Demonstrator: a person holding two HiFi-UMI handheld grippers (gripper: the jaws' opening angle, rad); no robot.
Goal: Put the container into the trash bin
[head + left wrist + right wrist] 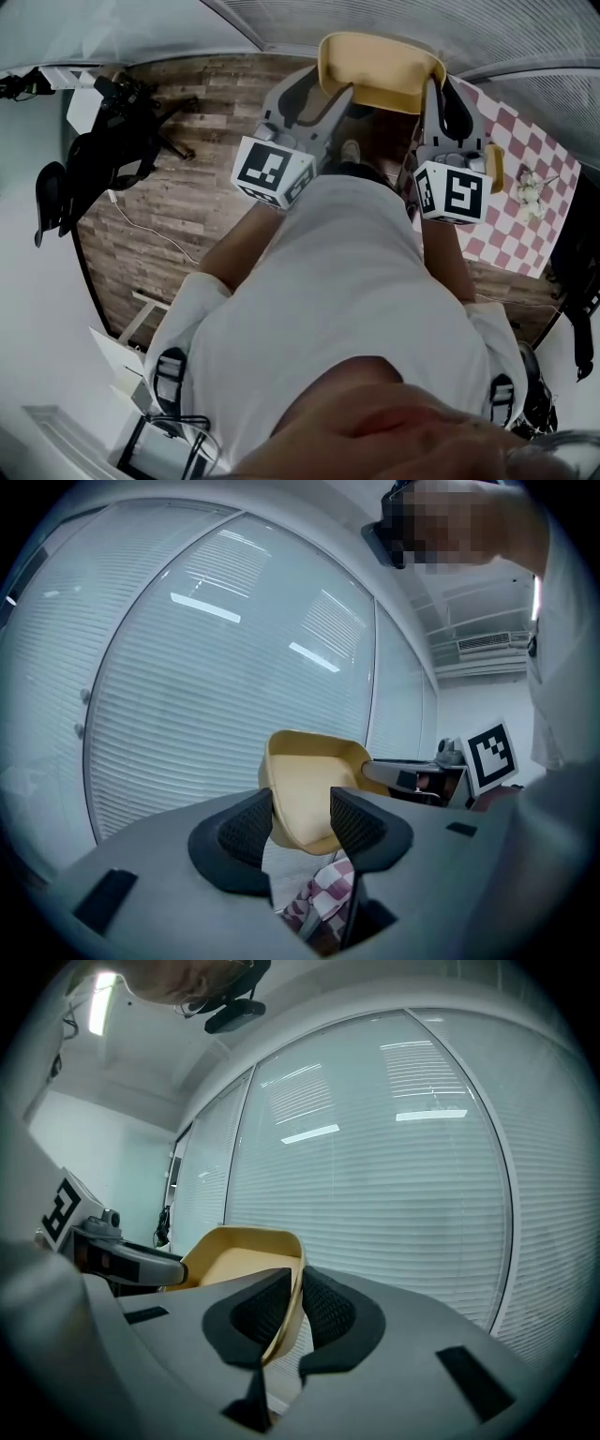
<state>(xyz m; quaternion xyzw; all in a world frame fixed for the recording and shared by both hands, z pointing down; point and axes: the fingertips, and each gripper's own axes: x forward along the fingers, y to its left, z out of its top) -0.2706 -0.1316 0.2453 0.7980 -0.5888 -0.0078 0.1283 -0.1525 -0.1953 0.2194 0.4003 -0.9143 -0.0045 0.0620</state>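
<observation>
Keep elbows close to torso, wrists near level.

Left gripper (300,822): jaws set wide round a lower corner of the container (314,775), pads seemingly bearing on both sides. Hold that pressure, no extra squeeze; risk of flex in thin wall.

Right gripper (295,1307): jaws clenched almost together on the opposite side wall, rim pinched between pads. Maintain clamp and treat as main hold.

Container location: in the air between the two grippers, ahead of the chest, open side approx. up, apparently empty.

Move both hands as one unit. Keep L/R spacing const. Avoid pulling apart or counter-twisting, given the risk of slip from the right pads.

Beyond the container: checked cloth (511,141) at right, wood floor (187,206) below and left, blinds (394,1176) ahead.

Trash bin not in any view — locate first. Turn w/ body, not wrists, then carry over the opening.

Release only w/ container directly above the bin — open both sets of jaws together for a flat drop, not a tip off the rim.
</observation>
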